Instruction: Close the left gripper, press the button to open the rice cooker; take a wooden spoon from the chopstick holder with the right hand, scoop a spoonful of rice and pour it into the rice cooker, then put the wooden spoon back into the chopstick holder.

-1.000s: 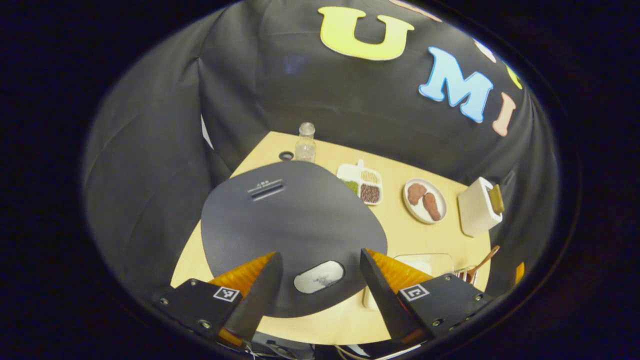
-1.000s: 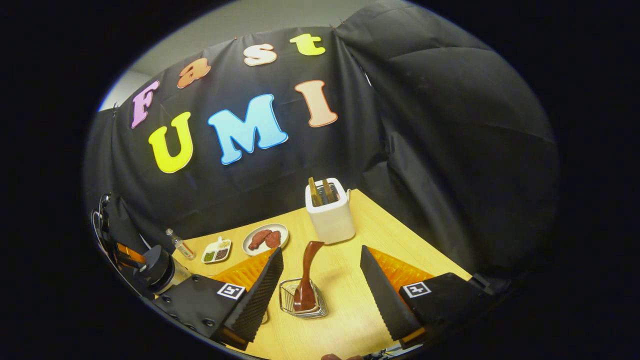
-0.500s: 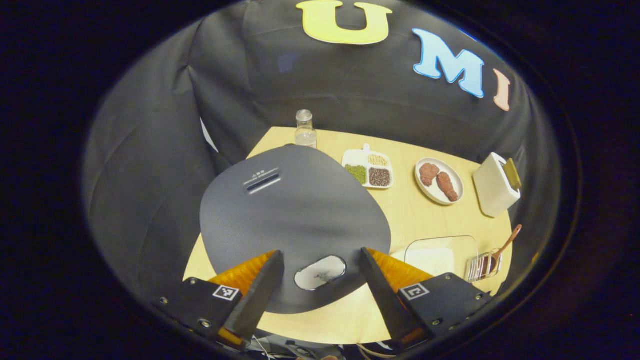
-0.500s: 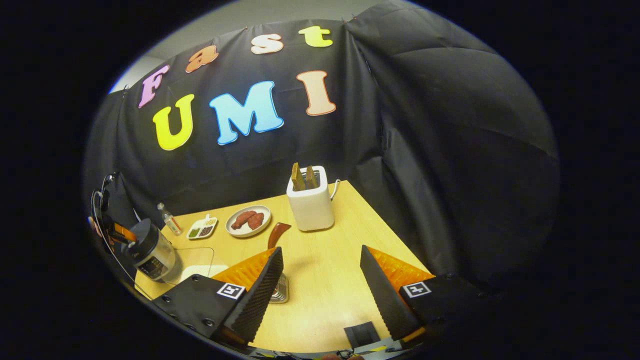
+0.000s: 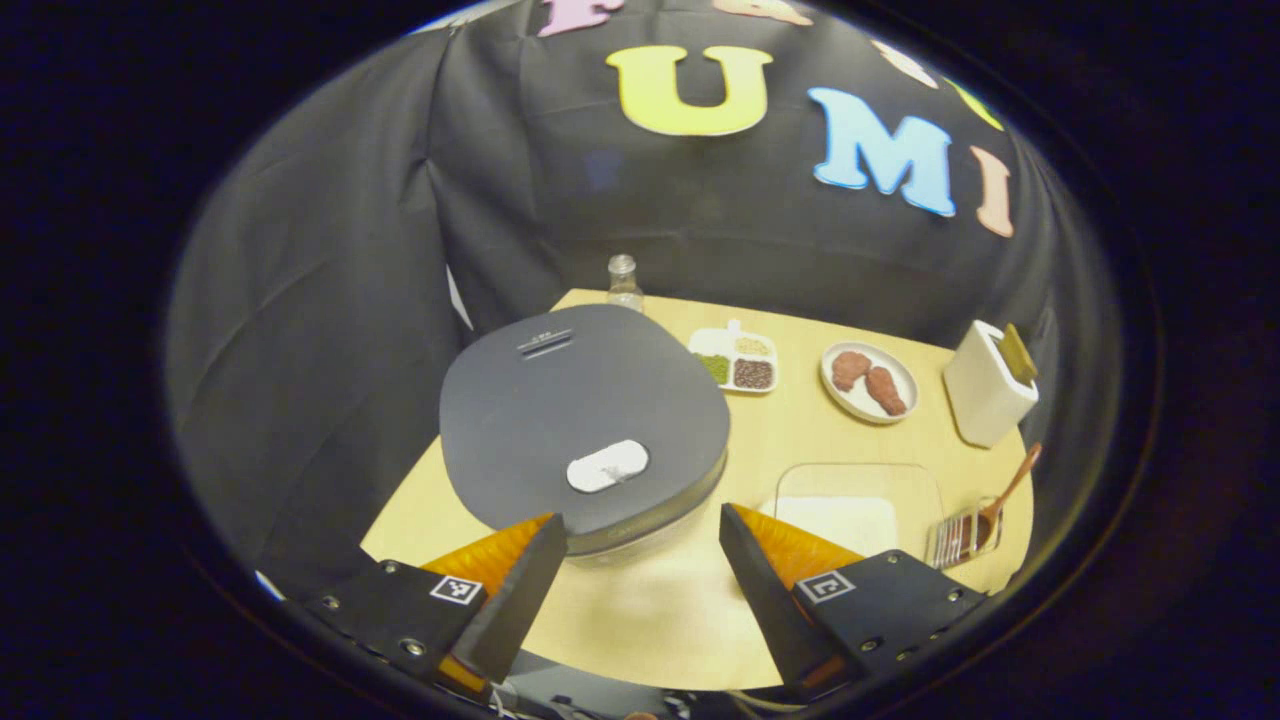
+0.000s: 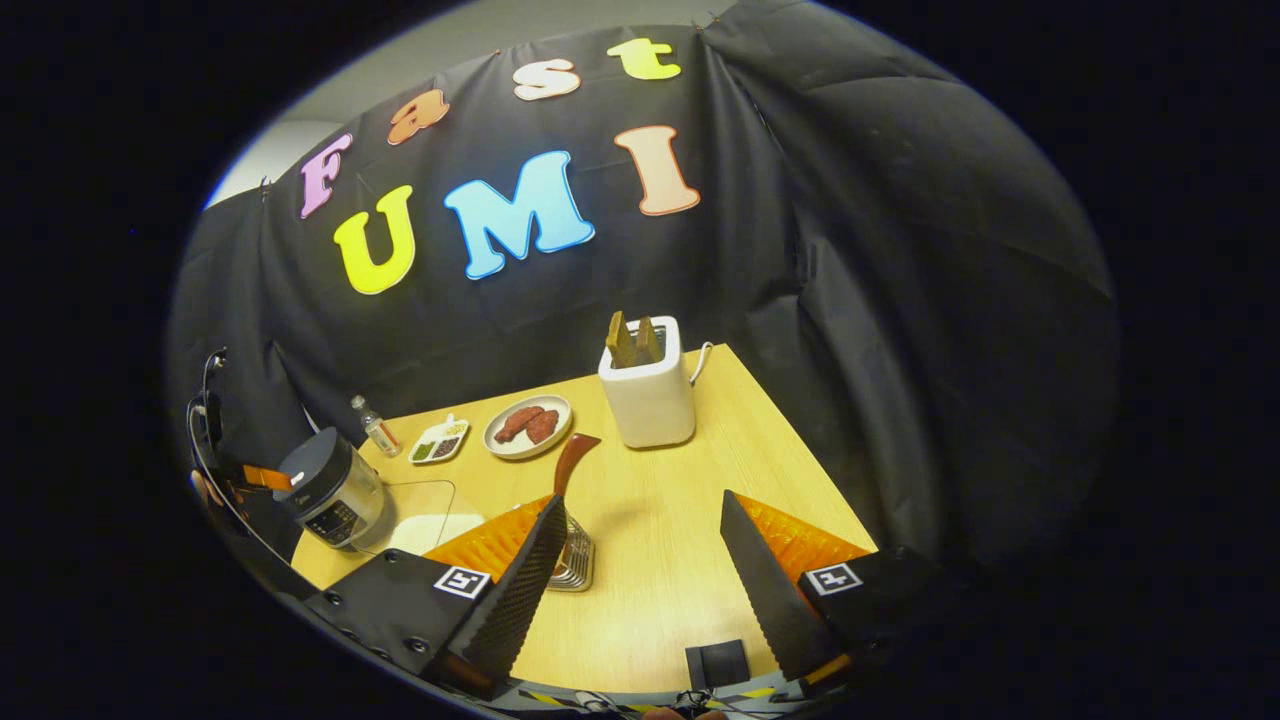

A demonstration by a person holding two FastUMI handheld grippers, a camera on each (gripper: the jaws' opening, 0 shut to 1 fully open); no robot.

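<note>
Two sets of tongs are present, both spread wide and holding nothing. Left tongs (image 5: 635,570) hover over the near edge of the pale wooden desk (image 5: 660,620), with the rice cooker (image 5: 585,425) directly ahead of their fingers; its matte dark lid is rounded and closed, carrying a pale oval button (image 5: 608,466) near the front. The right gripper view alone shows the cooker's side wall (image 6: 335,490), with a panel too small to make out, far to the left of the right tongs (image 6: 640,580). A wire chopstick holder (image 6: 573,560) stands just beside the right tongs' left finger, partly hidden behind it, with the wooden spoon (image 6: 572,462) rising from it, tilted. In the left gripper view the same holder (image 5: 965,535) sits far right of the tongs, beside a clear rectangular container of white rice (image 5: 858,505). Farther ahead lie a white toaster (image 6: 648,392) with two slices, a round plate (image 6: 528,426) of brown pieces, a divided dish (image 5: 735,358) of grains and a small glass bottle (image 5: 623,280).
</note>
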